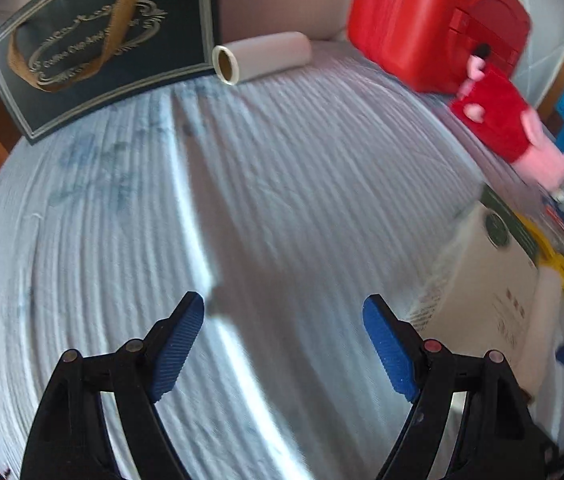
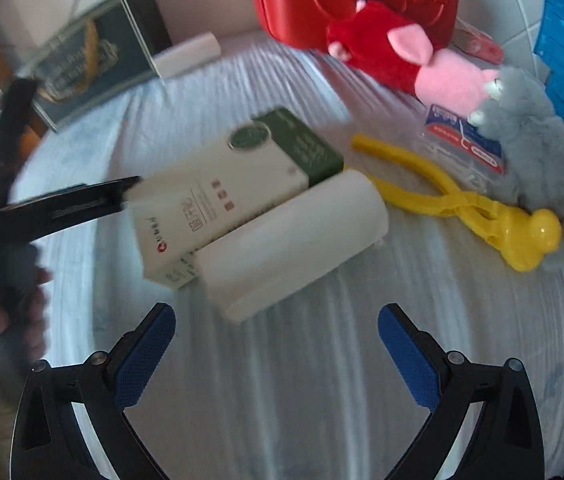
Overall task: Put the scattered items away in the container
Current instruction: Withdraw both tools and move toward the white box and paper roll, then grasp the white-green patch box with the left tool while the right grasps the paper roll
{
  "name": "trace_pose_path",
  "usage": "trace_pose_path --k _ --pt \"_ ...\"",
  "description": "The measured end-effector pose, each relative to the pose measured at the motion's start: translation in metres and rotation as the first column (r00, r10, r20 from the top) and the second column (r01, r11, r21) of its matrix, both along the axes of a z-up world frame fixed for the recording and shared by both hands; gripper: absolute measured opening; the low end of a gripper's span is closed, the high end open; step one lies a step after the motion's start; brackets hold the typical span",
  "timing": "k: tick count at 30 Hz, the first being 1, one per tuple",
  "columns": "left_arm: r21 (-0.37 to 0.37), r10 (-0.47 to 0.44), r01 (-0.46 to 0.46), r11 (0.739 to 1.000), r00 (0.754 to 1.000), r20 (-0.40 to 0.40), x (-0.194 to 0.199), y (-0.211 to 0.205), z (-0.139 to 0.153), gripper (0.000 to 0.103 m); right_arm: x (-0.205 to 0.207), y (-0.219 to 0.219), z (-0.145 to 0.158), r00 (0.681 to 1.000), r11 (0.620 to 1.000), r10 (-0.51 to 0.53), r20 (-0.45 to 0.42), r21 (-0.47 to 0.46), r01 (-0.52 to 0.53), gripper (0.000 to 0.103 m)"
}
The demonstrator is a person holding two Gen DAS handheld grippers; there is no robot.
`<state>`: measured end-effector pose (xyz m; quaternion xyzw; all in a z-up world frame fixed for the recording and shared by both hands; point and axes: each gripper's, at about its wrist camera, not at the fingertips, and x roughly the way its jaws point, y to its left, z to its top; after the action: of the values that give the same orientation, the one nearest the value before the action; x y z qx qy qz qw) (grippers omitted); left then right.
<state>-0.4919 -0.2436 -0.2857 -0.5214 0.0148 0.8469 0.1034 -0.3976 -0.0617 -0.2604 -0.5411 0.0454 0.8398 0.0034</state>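
Scattered items, i.e. white/green box [image 2: 237,184], white roll [image 2: 294,244] & yellow tongs [image 2: 458,204], lay just ahead of right gripper [image 2: 276,354], fingers wide, empty. Left gripper [image 1: 284,346] also spread wide w/ nothing between; red container [image 1: 434,20] far ahead-right.

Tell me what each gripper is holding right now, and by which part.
Nothing is held. The left gripper and the right gripper are both open over the bedspread, with nothing between their pads.

Open striped bedcover [image 1: 265,208] runs up the bed's middle; a white box [image 2: 225,192] and white roll [image 2: 294,240] block the centre, toys crowding the right edge.
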Motion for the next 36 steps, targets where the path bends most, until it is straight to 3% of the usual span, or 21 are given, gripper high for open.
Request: trace_pose_path --k 8,11,14,19,21,26,28,30,31,33,36 --pt "0.02 -0.166 0.166 0.986 0.986 0.021 0.067 0.067 0.005 0.081 0.024 0.085 -0.003 0.991 0.989 -0.135 0.005 0.059 0.135 0.103" --pt "0.007 -0.138 0.138 0.99 0.99 -0.002 0.09 0.079 0.027 0.082 0.034 0.108 -0.003 0.986 0.985 -0.163 0.026 0.056 0.161 0.103" --pt "0.061 -0.08 0.081 0.995 0.996 -0.027 0.105 0.086 0.055 0.082 0.052 0.119 0.014 0.991 0.991 -0.131 0.002 -0.011 0.131 0.103" --pt "0.063 -0.03 0.028 0.998 0.999 0.02 0.092 0.114 0.046 0.082 0.052 0.12 0.039 0.996 0.997 -0.064 -0.06 -0.048 0.061 0.102" --pt "0.057 -0.024 0.022 0.998 0.999 0.021 0.086 0.127 0.039 0.081 0.044 0.12 0.044 0.996 0.998 -0.054 -0.071 -0.025 0.053 0.09" --pt "0.065 -0.041 0.037 0.997 0.998 0.055 0.073 0.152 0.021 0.086 0.036 0.131 0.053 0.994 0.997 -0.074 -0.085 0.001 0.074 0.088" --pt "0.0 -0.028 0.028 1.0 0.999 0.046 0.07 0.154 0.017 0.086 0.03 0.135 0.051 0.995 0.998 -0.066 -0.07 0.005 0.067 0.088" --pt "-0.104 -0.011 0.015 0.994 0.999 0.038 0.069 0.149 0.008 0.086 0.026 0.136 0.048 0.997 0.998 -0.057 -0.059 -0.008 0.056 0.088" --pt "-0.118 -0.003 0.009 0.993 0.999 0.053 0.069 0.143 0.004 0.086 0.023 0.133 0.045 0.997 0.999 -0.049 -0.053 -0.021 0.047 0.088" --pt "-0.075 0.023 -0.016 0.997 0.996 0.083 0.068 0.121 -0.002 0.086 0.019 0.126 0.039 0.999 0.999 -0.031 -0.045 -0.04 0.029 0.089" --pt "-0.085 0.033 -0.027 0.996 0.997 0.076 0.066 0.107 -0.001 0.086 0.01 0.113 0.027 1.0 0.998 -0.008 -0.026 -0.063 0.006 0.089"
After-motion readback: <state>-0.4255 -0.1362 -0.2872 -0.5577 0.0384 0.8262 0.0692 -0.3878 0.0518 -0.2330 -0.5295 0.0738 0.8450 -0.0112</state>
